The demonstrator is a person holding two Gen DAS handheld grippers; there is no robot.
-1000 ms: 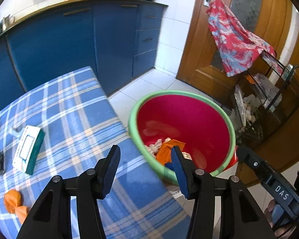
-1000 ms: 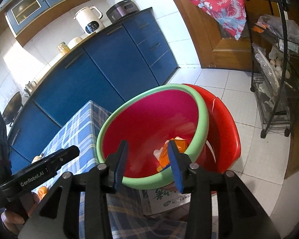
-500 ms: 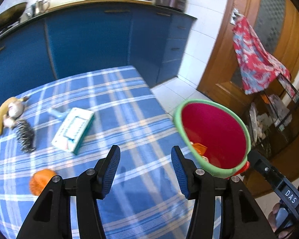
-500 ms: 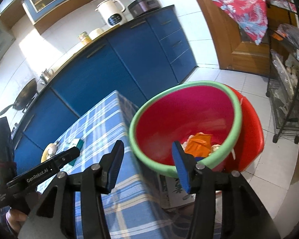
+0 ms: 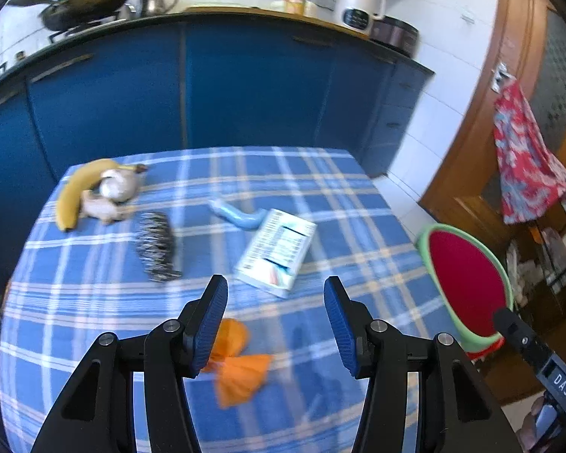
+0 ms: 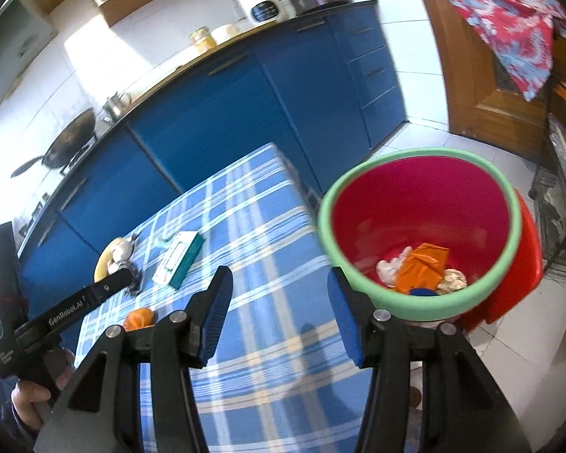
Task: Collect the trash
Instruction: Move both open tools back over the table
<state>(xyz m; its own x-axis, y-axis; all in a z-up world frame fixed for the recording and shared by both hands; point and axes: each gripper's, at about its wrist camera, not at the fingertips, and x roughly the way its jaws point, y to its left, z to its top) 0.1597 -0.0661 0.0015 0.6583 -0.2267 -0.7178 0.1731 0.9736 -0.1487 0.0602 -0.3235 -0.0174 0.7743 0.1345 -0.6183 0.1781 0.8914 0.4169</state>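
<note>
Left wrist view: left gripper (image 5: 275,321) hung over the tabletop (image 5: 94,302), fingers apart, nothing between them.
Wrapper (image 5: 237,362): orange, on the cloth just below the left finger.
Box (image 5: 277,251), scrubber (image 5: 156,247), banana (image 5: 73,196): farther off.
Right wrist view: right gripper (image 6: 279,317), fingers apart and empty, had just been opening.
Bin (image 6: 419,238): right of the tabletop (image 6: 245,226), trash inside.

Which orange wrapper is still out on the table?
The crumpled orange wrapper lying on the checked tablecloth, just ahead of the left gripper. The other orange piece already sits inside the red basin.
</note>
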